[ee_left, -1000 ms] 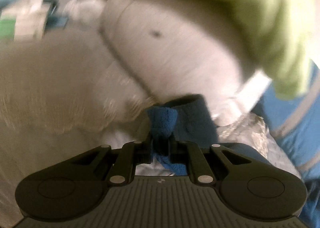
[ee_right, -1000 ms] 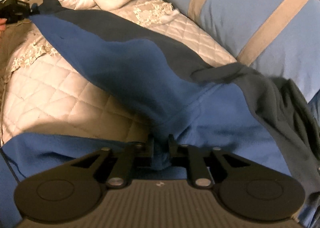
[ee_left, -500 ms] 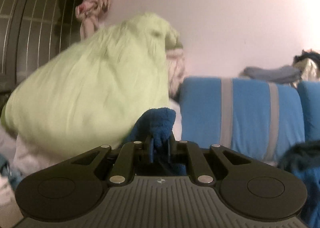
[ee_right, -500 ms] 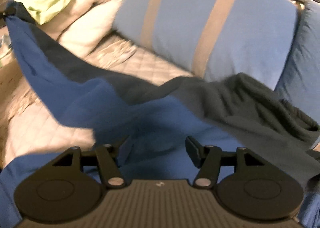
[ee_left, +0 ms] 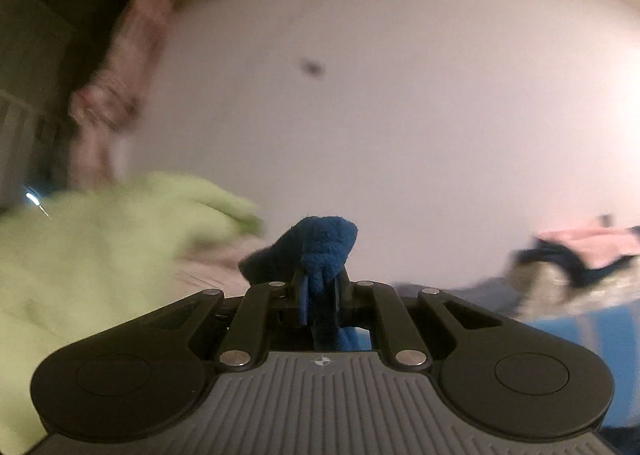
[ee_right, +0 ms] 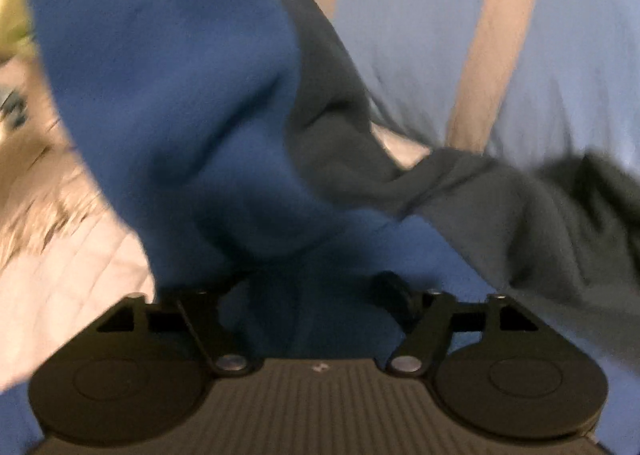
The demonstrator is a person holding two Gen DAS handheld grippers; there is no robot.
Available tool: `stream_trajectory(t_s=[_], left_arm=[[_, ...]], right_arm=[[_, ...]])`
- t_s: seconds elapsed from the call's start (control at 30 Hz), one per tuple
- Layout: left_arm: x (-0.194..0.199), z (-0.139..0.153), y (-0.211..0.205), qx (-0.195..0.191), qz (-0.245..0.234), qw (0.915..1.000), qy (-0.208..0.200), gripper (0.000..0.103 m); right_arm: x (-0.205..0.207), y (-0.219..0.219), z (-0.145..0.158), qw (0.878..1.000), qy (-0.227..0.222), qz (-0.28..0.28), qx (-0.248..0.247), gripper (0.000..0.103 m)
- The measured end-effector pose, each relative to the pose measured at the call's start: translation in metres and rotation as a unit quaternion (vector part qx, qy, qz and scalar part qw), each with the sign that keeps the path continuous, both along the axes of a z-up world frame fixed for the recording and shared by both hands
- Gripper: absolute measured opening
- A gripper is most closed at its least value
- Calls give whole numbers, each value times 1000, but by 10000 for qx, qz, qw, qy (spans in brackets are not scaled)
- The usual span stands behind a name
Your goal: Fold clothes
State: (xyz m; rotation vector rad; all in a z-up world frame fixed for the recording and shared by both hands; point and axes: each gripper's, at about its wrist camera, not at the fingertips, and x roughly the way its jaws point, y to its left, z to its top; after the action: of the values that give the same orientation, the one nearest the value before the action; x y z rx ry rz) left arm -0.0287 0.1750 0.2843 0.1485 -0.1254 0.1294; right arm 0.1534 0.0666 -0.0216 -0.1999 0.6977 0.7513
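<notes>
A blue fleece garment with dark grey panels [ee_right: 180,103] fills most of the right wrist view, hanging up to the left and lying over the bed. My right gripper [ee_right: 316,287] is open, its fingers spread wide, and blue cloth lies loose across the gap, hiding the left fingertip. In the left wrist view my left gripper [ee_left: 320,287] is shut on a bunched end of the blue fleece [ee_left: 324,243], raised high and tilted up toward the wall.
A blue pillow with tan stripes [ee_right: 520,35] leans behind the garment. The quilted white bedspread [ee_right: 80,255] shows at the left. A lime-green cloth heap [ee_left: 92,239] lies left of the left gripper, and other clothes [ee_left: 580,255] are piled on the right.
The right gripper opened and let go of the fleece, then moved in closer under it. The left gripper lifted its end of the garment and tilted upward toward the wall.
</notes>
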Motion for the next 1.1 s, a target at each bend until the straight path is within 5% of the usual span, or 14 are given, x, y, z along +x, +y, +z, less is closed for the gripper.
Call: stream_trajectory(t_s=[0.2, 0.4, 0.53, 0.73, 0.8, 0.87, 1.0, 1.03, 1.1], left_arm=[[21, 6, -59, 138, -703, 9974, 8, 12], [34, -14, -123, 199, -1390, 9897, 290, 12], [42, -38, -174, 94, -1801, 9819, 584, 12], [61, -108, -264, 347, -2291, 9624, 1415, 12], [69, -145, -292, 562, -2467, 9462, 2017, 16], [78, -186, -319, 784, -2666, 9214, 2716, 17], [86, -260, -337, 1129, -2880, 8714, 3808, 46], [86, -273, -337, 1182, -2909, 8624, 3970, 56], [79, -284, -330, 1231, -2921, 8578, 4046, 66]], right_arm=[[-5, -32, 14, 9971, 402, -629, -159, 99], [-33, -141, 63, 9817, 482, -1741, -605, 103], [-54, -256, 90, 9516, 706, -2985, 199, 103], [-90, -399, 118, 8733, 528, -4522, 1736, 103], [-103, -425, 119, 8590, 552, -4616, 2144, 103], [-112, -441, 115, 8520, 651, -4641, 2334, 103], [-111, -443, 103, 8573, 913, -4617, 2089, 103], [-108, -442, 100, 8619, 945, -4577, 1966, 103], [-107, -436, 94, 8696, 984, -4501, 1774, 103]])
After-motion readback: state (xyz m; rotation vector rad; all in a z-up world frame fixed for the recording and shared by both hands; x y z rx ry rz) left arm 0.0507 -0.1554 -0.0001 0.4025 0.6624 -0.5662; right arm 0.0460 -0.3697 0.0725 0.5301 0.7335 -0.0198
